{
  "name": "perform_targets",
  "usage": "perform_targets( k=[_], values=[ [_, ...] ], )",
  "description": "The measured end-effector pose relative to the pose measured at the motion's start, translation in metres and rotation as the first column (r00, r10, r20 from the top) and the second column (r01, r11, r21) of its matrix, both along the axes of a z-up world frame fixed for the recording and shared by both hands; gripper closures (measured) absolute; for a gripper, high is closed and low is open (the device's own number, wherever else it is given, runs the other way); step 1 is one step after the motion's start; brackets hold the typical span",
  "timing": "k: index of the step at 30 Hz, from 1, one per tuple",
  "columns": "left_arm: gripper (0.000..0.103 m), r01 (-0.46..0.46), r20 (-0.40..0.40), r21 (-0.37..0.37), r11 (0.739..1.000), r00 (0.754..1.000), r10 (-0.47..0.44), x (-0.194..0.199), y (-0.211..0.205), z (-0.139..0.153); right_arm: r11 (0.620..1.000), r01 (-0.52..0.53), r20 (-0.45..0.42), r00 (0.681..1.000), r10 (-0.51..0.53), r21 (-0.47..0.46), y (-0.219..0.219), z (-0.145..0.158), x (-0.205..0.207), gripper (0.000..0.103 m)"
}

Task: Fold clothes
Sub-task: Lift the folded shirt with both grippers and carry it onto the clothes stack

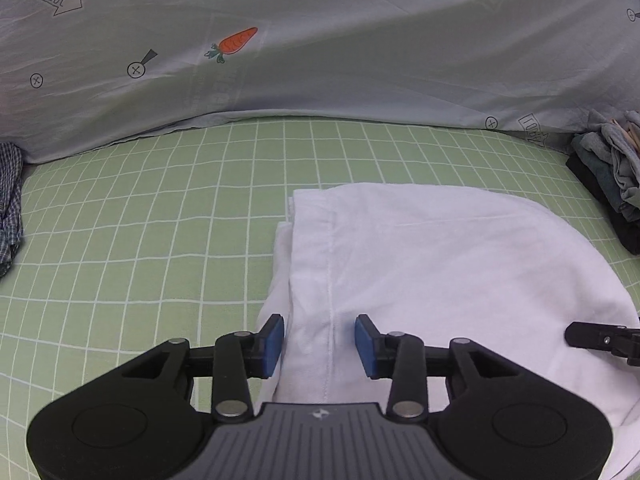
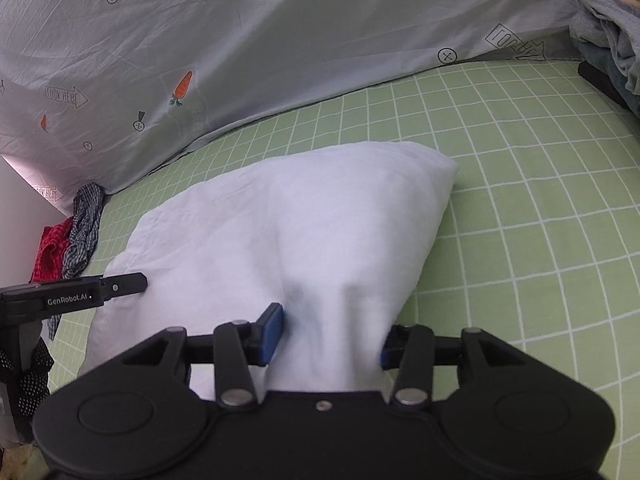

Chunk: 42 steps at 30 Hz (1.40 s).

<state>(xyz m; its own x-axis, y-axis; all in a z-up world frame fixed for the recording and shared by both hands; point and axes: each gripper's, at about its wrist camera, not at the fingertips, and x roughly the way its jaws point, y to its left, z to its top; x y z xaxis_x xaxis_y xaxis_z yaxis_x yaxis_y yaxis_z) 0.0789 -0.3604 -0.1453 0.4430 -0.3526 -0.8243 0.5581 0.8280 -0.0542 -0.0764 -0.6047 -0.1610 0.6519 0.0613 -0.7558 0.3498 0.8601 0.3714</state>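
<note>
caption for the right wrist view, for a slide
Right gripper open around a raised bunch of white garment on the green checked sheet.

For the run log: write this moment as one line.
stage: folding white garment | left gripper: open over its hemmed edge | right gripper: open, cloth bunched between fingers | surface: green checked sheet

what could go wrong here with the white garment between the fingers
1. The right gripper has its fingers wide apart around bunched cloth of the white garment, so closing may pinch several layers unevenly.
2. The left gripper is open astride the seam edge; it could catch only the top layer and undo the fold.
3. Dragging the garment could wrinkle the green checked sheet.
</note>
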Motion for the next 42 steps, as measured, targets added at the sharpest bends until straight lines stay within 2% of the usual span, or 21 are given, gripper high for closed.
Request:
perform_targets(
  k=[1, 2, 3, 4, 8, 12, 13, 14, 15, 16, 17, 19, 22, 24, 26, 33, 39, 42],
  values=[
    [0.04, -0.008, -0.011, 0.016, 1.0, 1.0, 0.009, 0.005, 0.003, -0.007, 1.0, -0.003, -0.012, 1.0, 0.003, -0.019, 0.002, -0.003, 0.003, 0.039],
    [0.033, -0.003, -0.025, -0.001, 1.0, 1.0, 0.003, 0.008, 0.006, -0.01, 0.999, -0.007, -0.024, 1.0, 0.006, -0.037, 0.004, -0.007, 0.006, 0.028],
    [0.027, 0.003, -0.039, -0.018, 1.0, 0.999, -0.004, 0.012, 0.008, -0.013, 0.999, -0.01, -0.033, 0.999, 0.008, -0.043, 0.004, -0.011, 0.009, 0.023],
    [0.026, 0.008, -0.052, -0.035, 0.999, 0.999, -0.01, 0.015, 0.01, -0.017, 0.999, -0.013, -0.042, 0.999, 0.011, -0.048, 0.005, -0.015, 0.012, 0.016],
    [0.023, 0.027, -0.106, -0.103, 0.994, 0.994, -0.038, 0.029, 0.019, -0.029, 1.0, -0.004, -0.077, 0.997, 0.003, -0.019, 0.001, -0.027, 0.021, 0.005],
    [0.023, 0.026, -0.199, -0.19, 0.982, 0.978, -0.064, 0.039, 0.022, -0.041, 0.998, 0.018, -0.087, 0.996, -0.013, 0.061, -0.008, -0.037, 0.022, 0.004],
    [0.023, 0.019, -0.212, -0.204, 0.979, 0.975, -0.063, 0.039, 0.022, -0.042, 0.997, 0.017, -0.082, 0.997, -0.011, 0.077, -0.009, -0.038, 0.022, 0.006],
    [0.025, 0.012, -0.224, -0.219, 0.976, 0.972, -0.063, 0.039, 0.022, -0.044, 0.995, 0.012, -0.07, 0.998, -0.005, 0.097, -0.009, -0.038, 0.021, 0.012],
    [0.035, 0.005, -0.237, -0.234, 0.972, 0.97, -0.062, 0.039, 0.021, -0.045, 0.993, 0.007, -0.057, 0.998, 0.0, 0.118, -0.009, -0.038, 0.021, 0.017],
    [0.037, -0.002, -0.249, -0.248, 0.969, 0.967, -0.062, 0.039, 0.021, -0.047, 0.992, 0.007, -0.044, 0.999, -0.002, 0.129, -0.009, -0.037, 0.02, 0.026],
    [0.042, -0.01, -0.261, -0.262, 0.965, 0.963, -0.061, 0.039, 0.021, -0.049, 0.993, 0.002, -0.025, 1.0, 0.001, 0.118, -0.008, -0.033, 0.019, 0.037],
    [0.057, -0.034, -0.266, -0.276, 0.96, 0.963, -0.042, 0.036, 0.02, -0.047, 0.996, -0.007, 0.001, 1.0, 0.007, 0.094, -0.005, -0.025, 0.019, 0.052],
    [0.076, -0.082, -0.263, -0.301, 0.95, 0.965, 0.0, 0.032, 0.016, -0.033, 0.993, 0.008, 0.027, 1.0, -0.012, 0.118, -0.012, -0.014, 0.016, 0.065],
    [0.079, -0.085, -0.259, -0.324, 0.942, 0.966, -0.001, 0.029, 0.01, -0.022, 0.992, 0.02, 0.044, 0.999, -0.026, 0.123, -0.019, -0.005, 0.013, 0.068],
    [0.08, -0.046, -0.233, -0.329, 0.943, 0.972, -0.034, 0.022, -0.008, -0.008, 0.993, 0.029, 0.067, 0.997, -0.037, 0.115, -0.029, 0.006, 0.008, 0.07],
    [0.08, 0.05, -0.164, -0.387, 0.921, 0.979, -0.123, 0.0, -0.075, 0.04, 0.994, 0.085, 0.143, 0.985, -0.095, 0.072, -0.08, 0.047, -0.025, 0.071],
    [0.08, 0.169, -0.085, -0.437, 0.883, 0.97, -0.227, -0.015, -0.154, 0.094, 0.981, 0.171, 0.225, 0.956, -0.188, 0.095, -0.149, 0.091, -0.065, 0.071],
    [0.08, 0.204, -0.061, -0.487, 0.849, 0.962, -0.267, -0.022, -0.199, 0.117, 0.969, 0.216, 0.259, 0.936, -0.24, 0.116, -0.187, 0.114, -0.085, 0.072]
  ],
)
